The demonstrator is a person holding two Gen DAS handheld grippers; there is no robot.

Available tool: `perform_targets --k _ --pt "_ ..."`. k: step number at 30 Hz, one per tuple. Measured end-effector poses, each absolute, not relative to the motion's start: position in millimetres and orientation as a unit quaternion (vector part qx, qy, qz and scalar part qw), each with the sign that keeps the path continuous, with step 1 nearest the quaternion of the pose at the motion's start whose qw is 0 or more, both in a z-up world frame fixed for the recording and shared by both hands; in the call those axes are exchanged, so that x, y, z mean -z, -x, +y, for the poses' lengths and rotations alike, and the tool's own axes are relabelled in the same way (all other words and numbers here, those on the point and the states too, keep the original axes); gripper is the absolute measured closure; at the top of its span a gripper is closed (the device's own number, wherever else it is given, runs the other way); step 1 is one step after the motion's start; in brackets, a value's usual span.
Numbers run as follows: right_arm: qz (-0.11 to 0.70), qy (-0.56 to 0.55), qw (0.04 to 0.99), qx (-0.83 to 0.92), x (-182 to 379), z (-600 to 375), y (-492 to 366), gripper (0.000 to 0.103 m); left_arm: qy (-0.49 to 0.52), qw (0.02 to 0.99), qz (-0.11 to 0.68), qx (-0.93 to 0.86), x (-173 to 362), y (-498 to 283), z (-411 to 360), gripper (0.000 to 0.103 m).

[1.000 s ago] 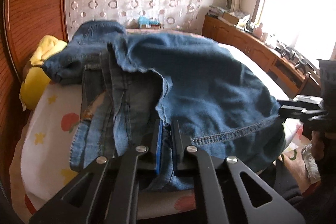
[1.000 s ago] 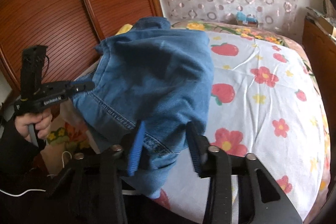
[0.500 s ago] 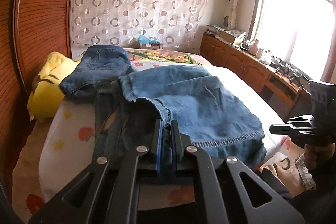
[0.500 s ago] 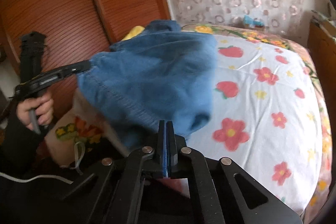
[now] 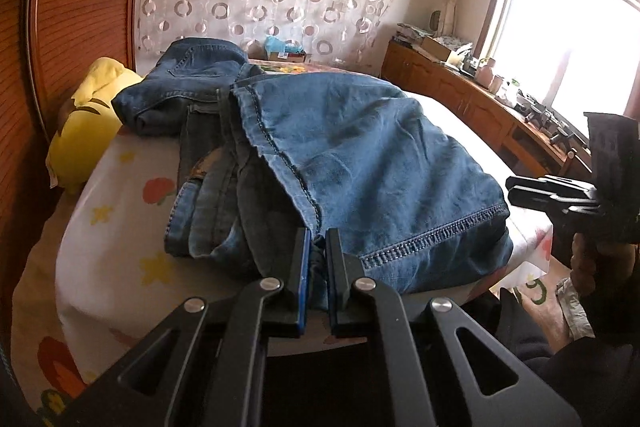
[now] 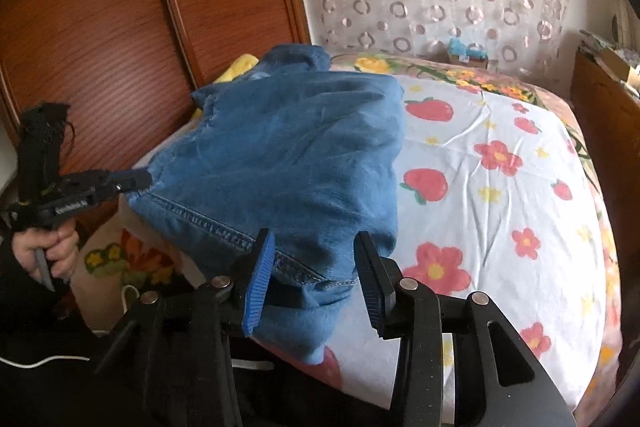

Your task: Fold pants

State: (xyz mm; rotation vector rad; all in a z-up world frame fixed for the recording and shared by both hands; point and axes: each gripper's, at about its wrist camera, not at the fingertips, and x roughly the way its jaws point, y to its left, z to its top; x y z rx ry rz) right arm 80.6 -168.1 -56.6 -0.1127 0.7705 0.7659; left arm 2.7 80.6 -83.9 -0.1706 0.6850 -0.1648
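Blue denim pants (image 5: 360, 163) folded over on bed (image 6: 500, 155), hem end at near edge. Left gripper (image 5: 316, 267): fingers (image 5: 301, 267) pinched shut on hem corner. Right gripper (image 6: 314, 277): jaws opening, pads off cloth, w/ other hem corner between them. Yellow pillow (image 5: 86, 131) beside pants, near wooden wardrobe (image 6: 120, 19).

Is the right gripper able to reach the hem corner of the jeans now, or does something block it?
Probably yes. The right gripper is opening, and the hem corner of the jeans lies between its fingers; nothing blocks it.
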Motion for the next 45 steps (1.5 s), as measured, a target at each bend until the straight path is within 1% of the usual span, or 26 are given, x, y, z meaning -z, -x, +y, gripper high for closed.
perform_targets --k 9,10,11,12,13,15,20,25,26,29,30,31,33,34,37,40,45 --pt "0.377 0.076 0.846 -0.369 67 -159 -72 0.062 0.084 0.935 0.335 0.084 84 -3 77 0.098" --pt "0.379 0.079 0.846 -0.368 68 -158 -73 0.064 0.086 0.935 0.333 0.084 84 -3 76 0.098" --pt "0.38 0.078 0.845 -0.369 69 -158 -74 0.069 0.086 0.935 0.333 0.084 83 -4 77 0.098" --pt "0.381 0.078 0.843 -0.371 69 -158 -75 0.083 0.088 0.935 0.332 0.086 82 -4 76 0.098" --pt "0.382 0.078 0.841 -0.375 70 -158 -74 0.089 0.089 0.935 0.33 0.091 82 -4 74 0.098" --pt "0.376 0.078 0.842 -0.378 68 -159 -70 0.091 0.085 0.937 0.328 0.09 81 -4 73 0.098" --pt "0.369 0.054 0.842 -0.39 56 -175 -54 0.092 0.084 0.941 0.318 0.083 78 -3 71 0.098" --pt "0.393 0.065 0.826 -0.399 72 -165 -46 0.092 0.071 0.942 0.32 0.065 78 0 72 0.098" --pt "0.393 0.064 0.826 -0.399 73 -164 -47 0.092 0.072 0.941 0.326 0.065 81 -1 74 0.098" --pt "0.386 0.05 0.833 -0.393 66 -166 -52 0.081 0.074 0.936 0.337 0.064 88 -1 78 0.098" --pt "0.382 0.05 0.835 -0.393 62 -166 -54 0.073 0.076 0.935 0.341 0.063 91 -1 79 0.098" --pt "0.376 0.052 0.839 -0.389 58 -167 -54 0.061 0.078 0.934 0.342 0.063 92 -1 80 0.097" --pt "0.363 0.055 0.849 -0.379 49 -168 -60 0.046 0.081 0.933 0.345 0.068 94 -1 81 0.097" --pt "0.358 0.053 0.853 -0.375 45 -168 -64 0.043 0.08 0.933 0.344 0.067 94 -1 81 0.097" --pt "0.346 0.051 0.864 -0.362 37 -166 -84 0.038 0.077 0.933 0.346 0.068 96 0 81 0.097" --pt "0.36 0.045 0.861 -0.357 43 -158 -111 0.038 0.079 0.931 0.349 0.067 99 0 82 0.097" --pt "0.396 0.033 0.849 -0.349 67 -141 -150 0.037 0.083 0.93 0.352 0.066 102 -1 84 0.097"
